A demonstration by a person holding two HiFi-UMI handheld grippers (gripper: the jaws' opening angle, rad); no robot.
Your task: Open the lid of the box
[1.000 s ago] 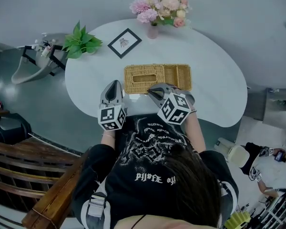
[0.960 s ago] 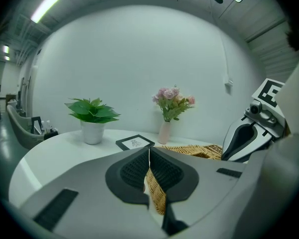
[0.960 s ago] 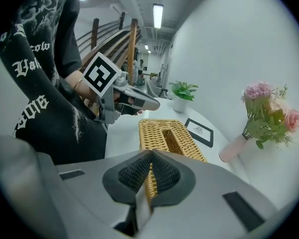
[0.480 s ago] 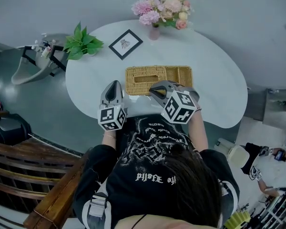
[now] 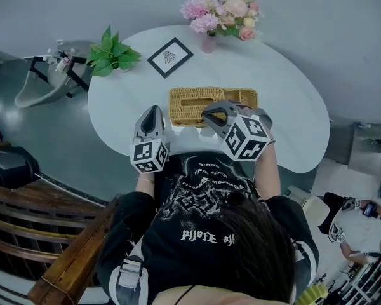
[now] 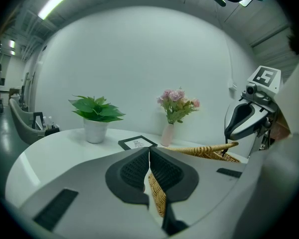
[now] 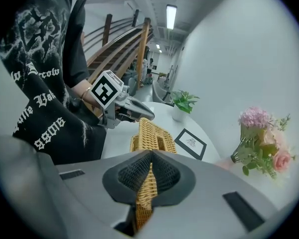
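Note:
A wicker box (image 5: 241,98) lies in the middle of the white table (image 5: 286,113). Its slotted wicker lid (image 5: 192,101) covers the left part. My right gripper (image 5: 209,115) is shut on the lid's near edge; in the right gripper view the lid (image 7: 152,136) runs away from the pinched jaws (image 7: 150,176). In the left gripper view the lid (image 6: 199,149) is tilted up under the right gripper (image 6: 239,121). My left gripper (image 5: 153,113) is shut at the box's near left corner, with wicker pinched between its pads (image 6: 162,176).
A vase of pink flowers (image 5: 219,11) stands at the table's far edge. A potted green plant (image 5: 111,54) and a framed card (image 5: 169,57) sit at the far left. A grey chair (image 5: 41,84) stands left of the table, a wooden railing (image 5: 63,259) behind me.
My right gripper has risen and shifted right, bringing the lid's near edge up with it. The left gripper has stayed put.

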